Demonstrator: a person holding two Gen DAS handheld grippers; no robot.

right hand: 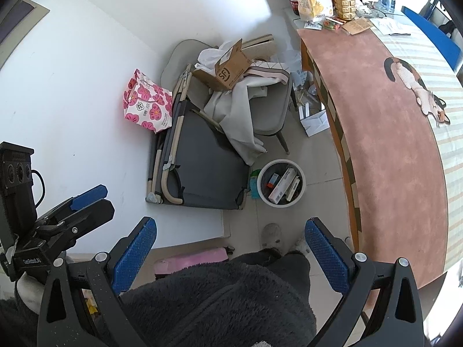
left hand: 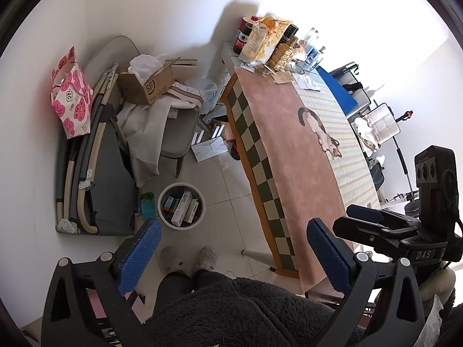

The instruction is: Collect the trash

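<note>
Nearby, bin [left hand: 181, 208] beside folded cot [left hand: 95, 179].

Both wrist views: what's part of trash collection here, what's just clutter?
Job:
white bin on the floor, holding small boxes
left tongs, open, empty
right tongs, open, empty

Clutter:
SF carton on the grey chair
floral bag
folded cot
bottles and snack bag on the table

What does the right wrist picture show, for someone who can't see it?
The open right gripper hangs above a white bin of small boxes on a tiled floor. A pink-covered table stands to the right, a cluttered chair behind.
</note>
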